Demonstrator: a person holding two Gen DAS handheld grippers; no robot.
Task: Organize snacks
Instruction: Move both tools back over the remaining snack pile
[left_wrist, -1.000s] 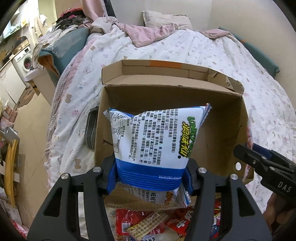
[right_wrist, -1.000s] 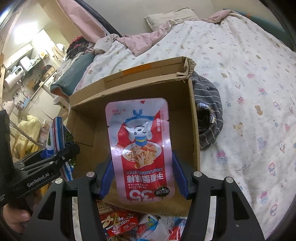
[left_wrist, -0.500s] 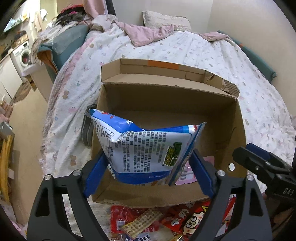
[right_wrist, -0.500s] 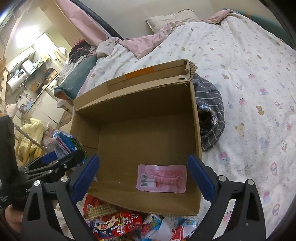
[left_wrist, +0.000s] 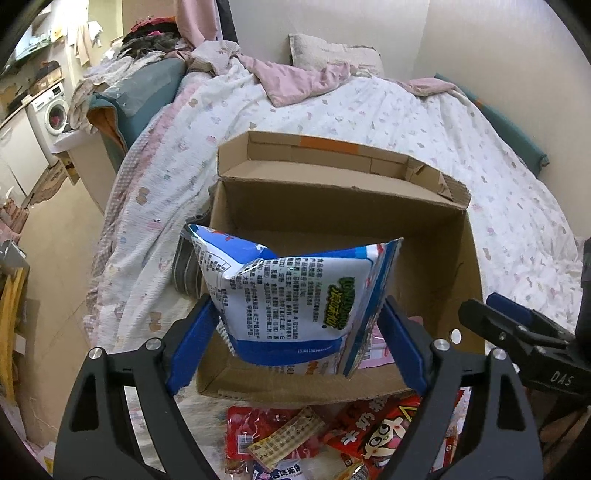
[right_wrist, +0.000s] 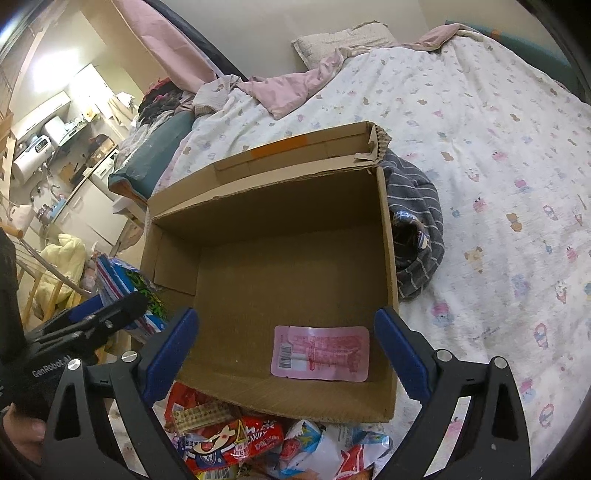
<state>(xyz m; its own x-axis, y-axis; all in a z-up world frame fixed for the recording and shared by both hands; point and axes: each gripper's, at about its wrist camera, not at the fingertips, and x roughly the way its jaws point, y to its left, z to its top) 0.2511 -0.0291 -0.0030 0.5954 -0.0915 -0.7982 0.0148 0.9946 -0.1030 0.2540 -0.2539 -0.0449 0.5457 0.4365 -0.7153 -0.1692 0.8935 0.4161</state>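
A bedroom: a bed (left_wrist: 424, 122) under a white printed quilt, with an open cardboard box (left_wrist: 469, 258) on it and a heap of snack packets at the box's near wall.

Left wrist view: the left gripper (left_wrist: 295, 343) hangs over the box's near left corner with a blue-and-white chip bag (left_wrist: 291, 295) between its fingers. The jaws stand wide, yet the puffy bag spans the gap and appears to rest against both blue pads, so it looks barely held and not yet dropped in. Loose packets (left_wrist: 332, 443) lie below. The right gripper's fingers show at the right edge.

Right wrist view: the right gripper (right_wrist: 288, 350) is spread wide with nothing between its fingers, poised above the box. One pink pouch (right_wrist: 320, 352) lies flat, back side up, on the box floor near the front wall. A striped grey cloth (right_wrist: 417, 229) sits just beside the box's right wall.

Progress looks early: one snack is boxed, a second is about to land, and most of the pile (right_wrist: 258, 443) remains outside.
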